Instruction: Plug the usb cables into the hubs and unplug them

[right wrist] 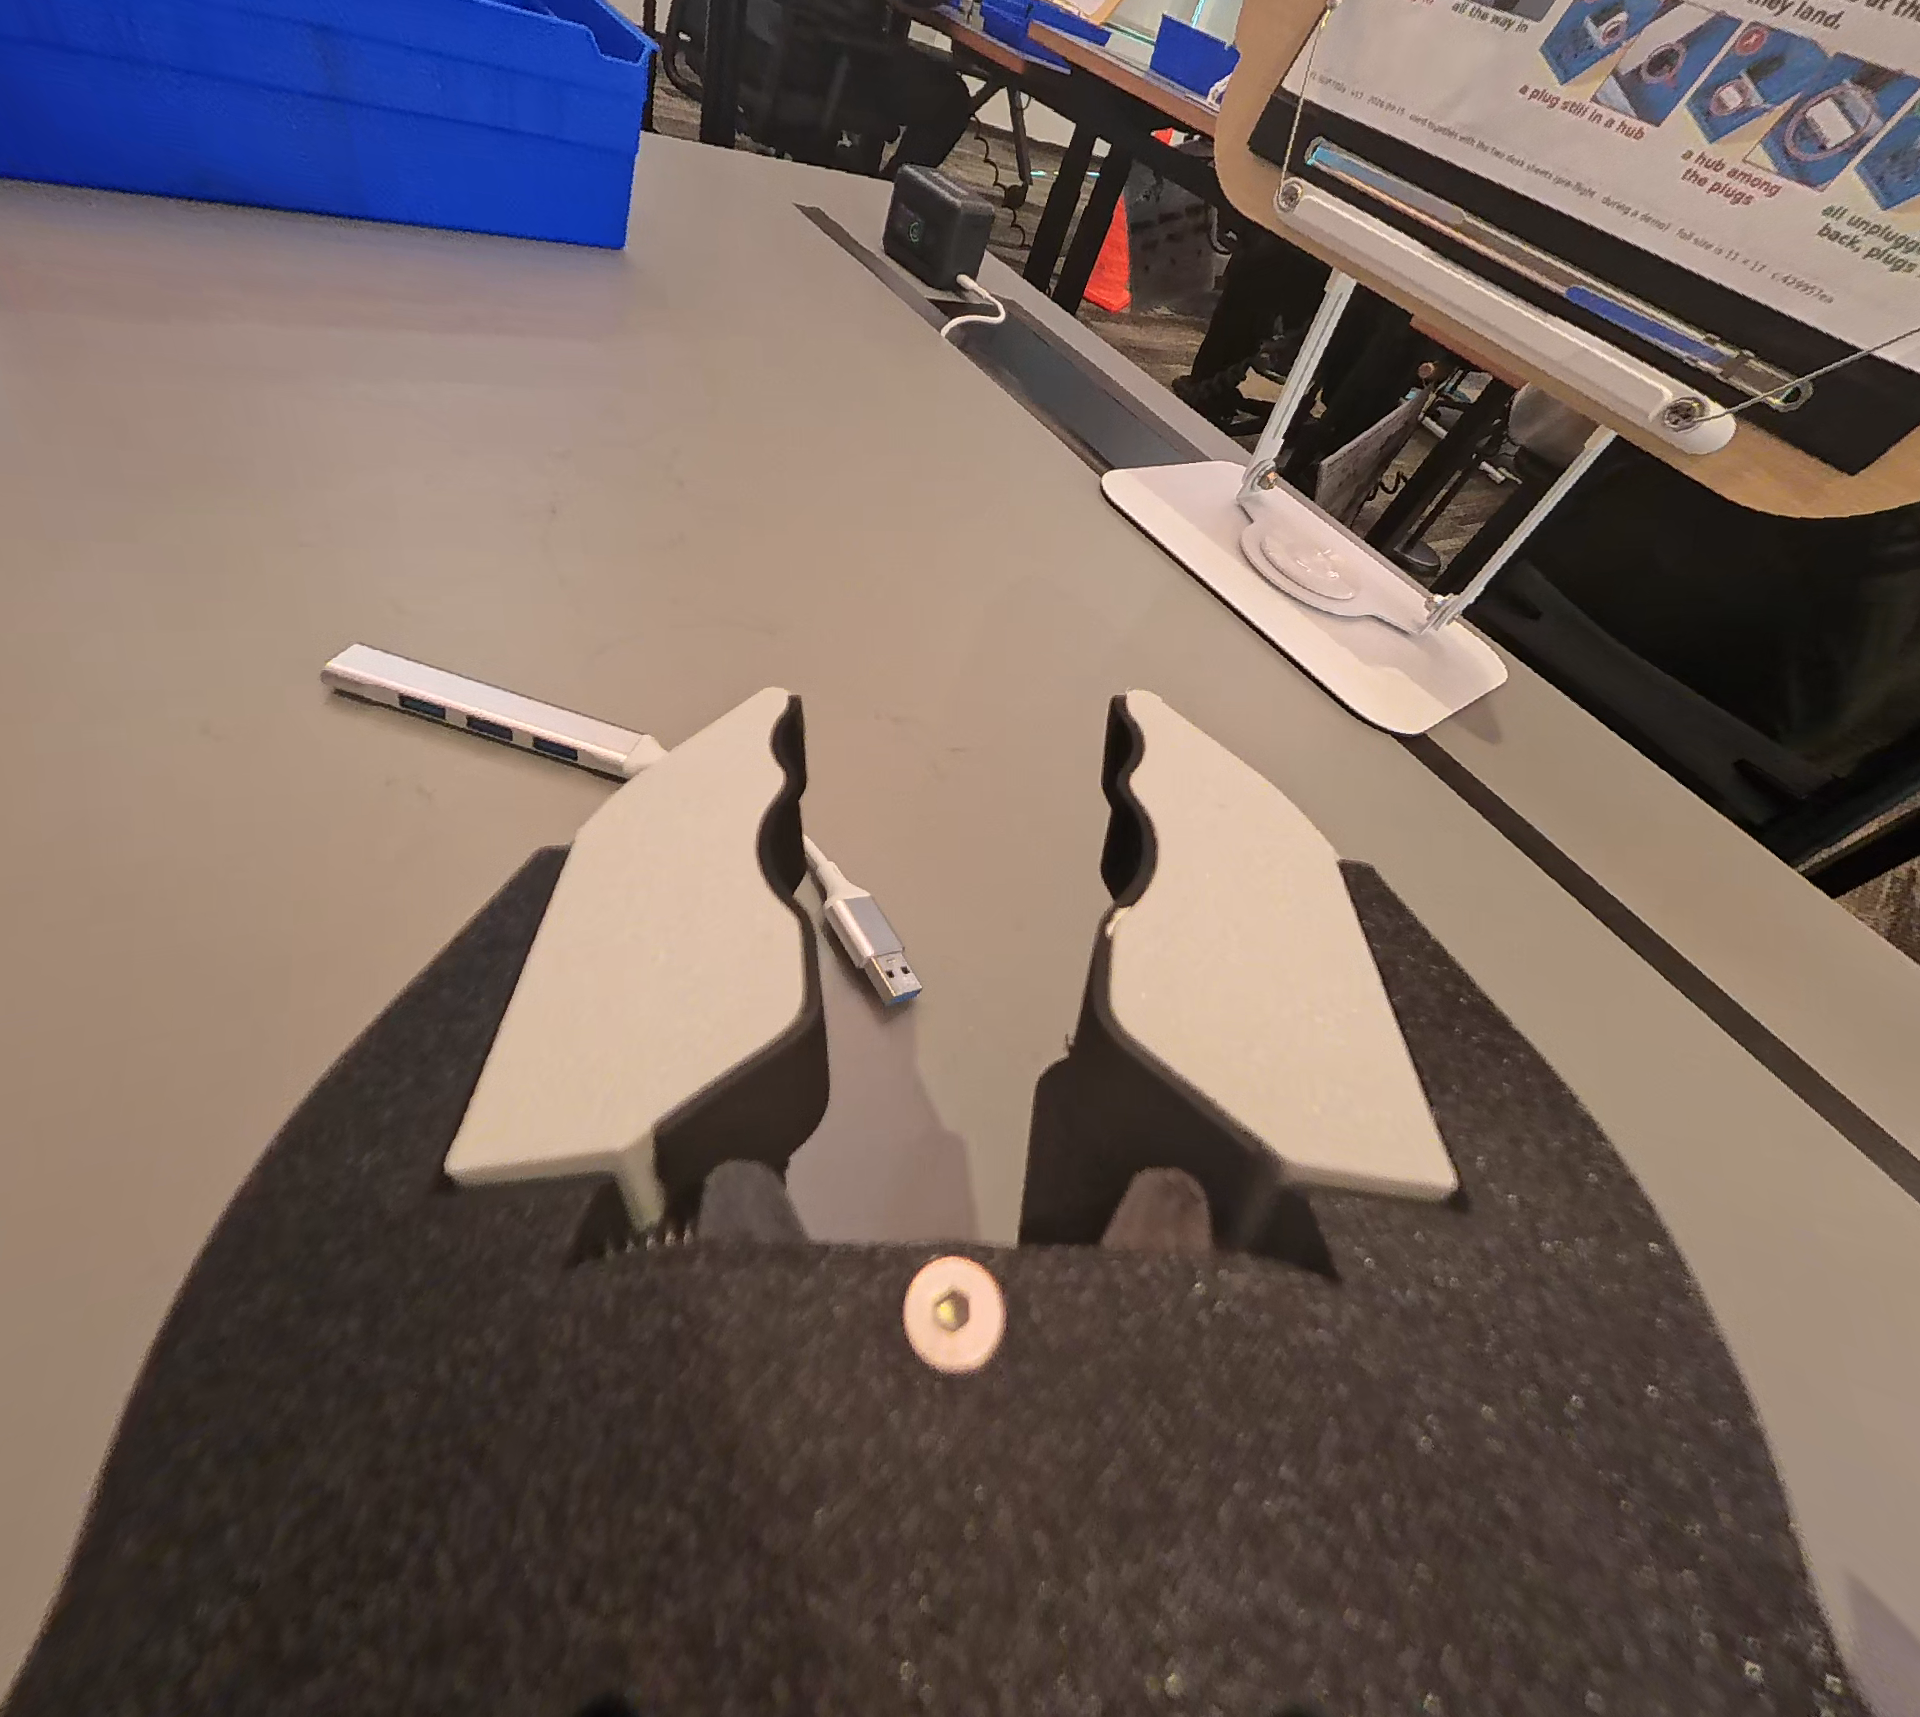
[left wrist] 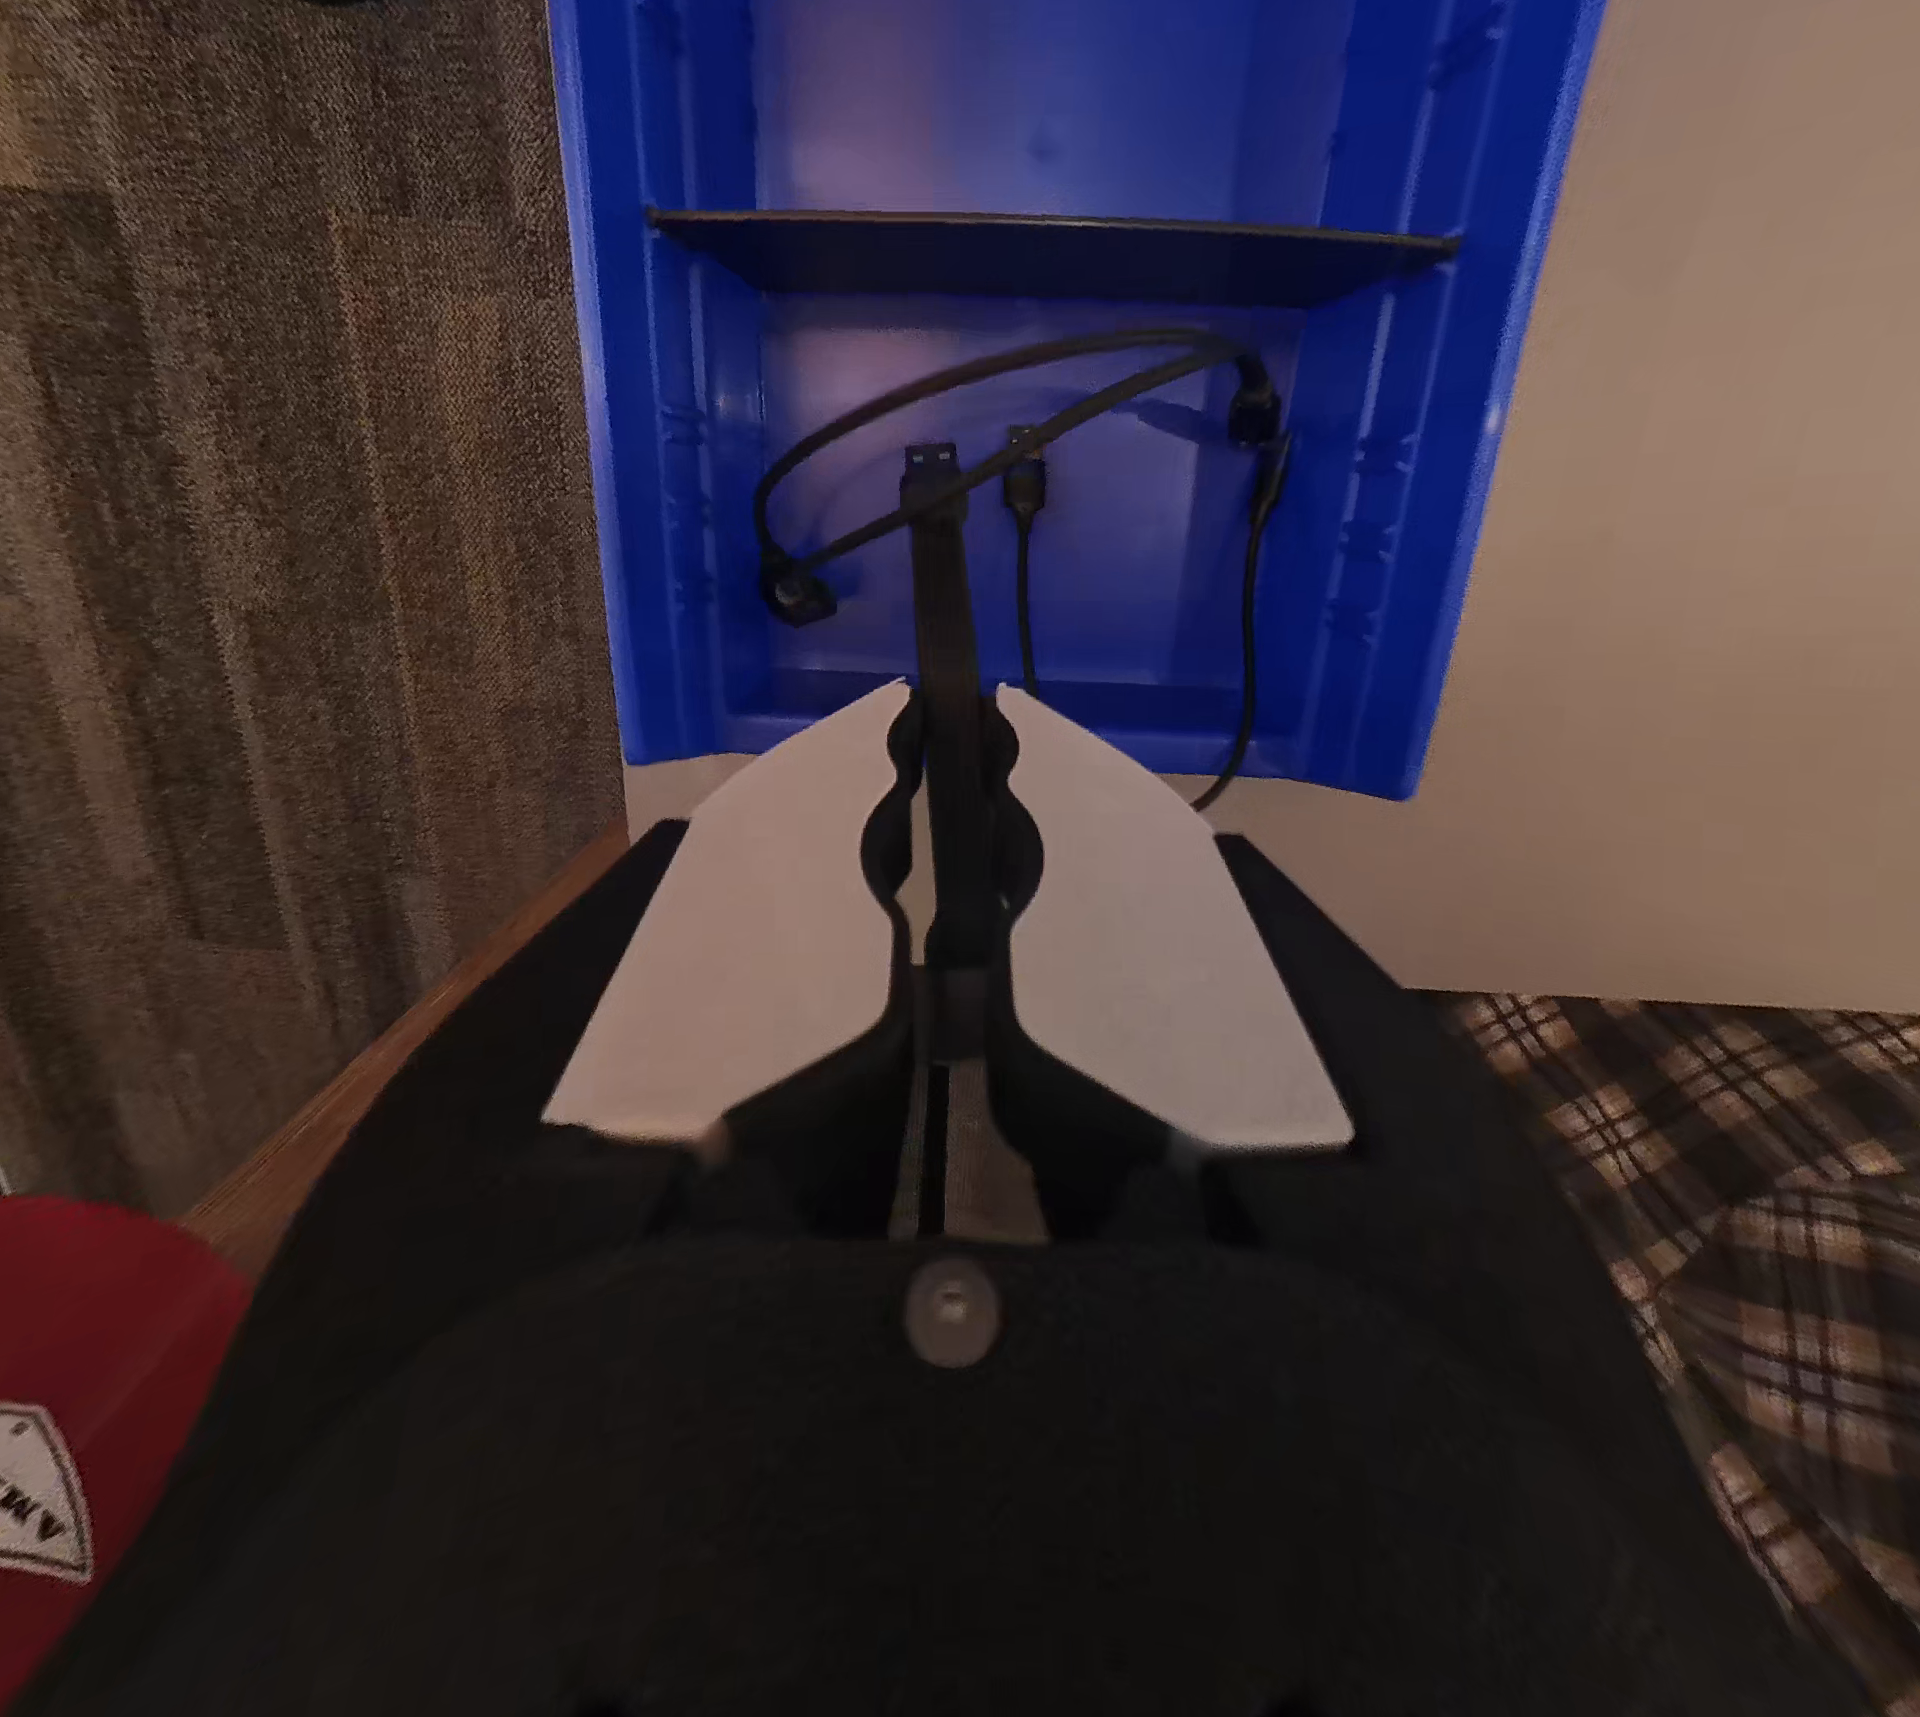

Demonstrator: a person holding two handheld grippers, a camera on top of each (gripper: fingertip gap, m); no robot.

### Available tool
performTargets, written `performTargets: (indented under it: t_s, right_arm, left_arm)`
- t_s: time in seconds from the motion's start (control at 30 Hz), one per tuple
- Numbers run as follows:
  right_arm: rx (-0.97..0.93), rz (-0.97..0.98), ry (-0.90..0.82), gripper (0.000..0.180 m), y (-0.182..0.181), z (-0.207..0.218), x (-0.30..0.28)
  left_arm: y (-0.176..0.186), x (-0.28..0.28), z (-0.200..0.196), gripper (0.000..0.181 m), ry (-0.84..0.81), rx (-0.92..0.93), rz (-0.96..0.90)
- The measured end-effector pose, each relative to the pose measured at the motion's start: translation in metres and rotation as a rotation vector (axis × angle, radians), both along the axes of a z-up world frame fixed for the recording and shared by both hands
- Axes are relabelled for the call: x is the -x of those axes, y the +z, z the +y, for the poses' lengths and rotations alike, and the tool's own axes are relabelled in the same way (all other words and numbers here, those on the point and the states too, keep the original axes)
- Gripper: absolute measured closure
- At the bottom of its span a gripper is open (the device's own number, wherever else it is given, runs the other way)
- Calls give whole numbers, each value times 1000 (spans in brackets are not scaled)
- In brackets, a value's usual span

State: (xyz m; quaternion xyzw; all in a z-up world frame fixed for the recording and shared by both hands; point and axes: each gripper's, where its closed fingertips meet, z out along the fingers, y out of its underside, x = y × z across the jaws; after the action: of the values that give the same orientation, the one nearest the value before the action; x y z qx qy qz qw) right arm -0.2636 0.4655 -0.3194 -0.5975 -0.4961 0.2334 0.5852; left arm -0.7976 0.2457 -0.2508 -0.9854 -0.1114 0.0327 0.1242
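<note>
In the left wrist view my left gripper [left wrist: 951, 711] is shut on a flat black USB cable [left wrist: 948, 628], held above the near compartment of a blue bin [left wrist: 665, 524]. The cable's plug [left wrist: 928, 462] points away from me. Other black cables [left wrist: 987, 389] and loose plugs [left wrist: 1023, 483] lie in that compartment. In the right wrist view my right gripper [right wrist: 956, 711] is open and empty, low over the grey table. A silver USB hub [right wrist: 488, 711] lies on the table just left of its left finger. The hub's own silver plug [right wrist: 878, 950] lies between the fingers.
A black divider [left wrist: 1039, 249] splits the blue bin, which also shows at far left in the right wrist view [right wrist: 312, 57]. A white stand [right wrist: 1309, 587] holding an instruction sheet [right wrist: 1662, 5] stands at right. A small dark device [right wrist: 935, 223] sits by the table's cable slot. The gap from one gripper's tips to the other's is roughly 60 cm.
</note>
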Motion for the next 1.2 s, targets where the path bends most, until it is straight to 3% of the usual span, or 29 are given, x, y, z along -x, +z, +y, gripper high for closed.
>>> performTargets:
  t_s: [0.03, 0.4, 0.6, 0.77, 1.0, 1.2]
  right_arm:
    - [0, 2, 0, 126, 0, 0, 0]
    - [3, 1, 1, 125, 0, 0, 0]
    - [-3, 1, 4, 125, 1, -1, 0]
    - [3, 5, 2, 126, 0, 0, -1]
    - [1, -8, 4, 126, -2, 0, 1]
    - [21, 15, -3, 126, -1, 2, -2]
  left_arm:
    - [5, -3, 1, 172, -10, -4, 7]
    - [34, -10, 2, 172, -64, 83, 78]
    - [-9, -18, -10, 172, -78, 257, -22]
    - [-21, -34, 1, 172, -101, 206, -136]
    - [9, -64, 25, 172, -177, 90, -181]
    - [29, -141, 58, 172, -367, -8, -249]
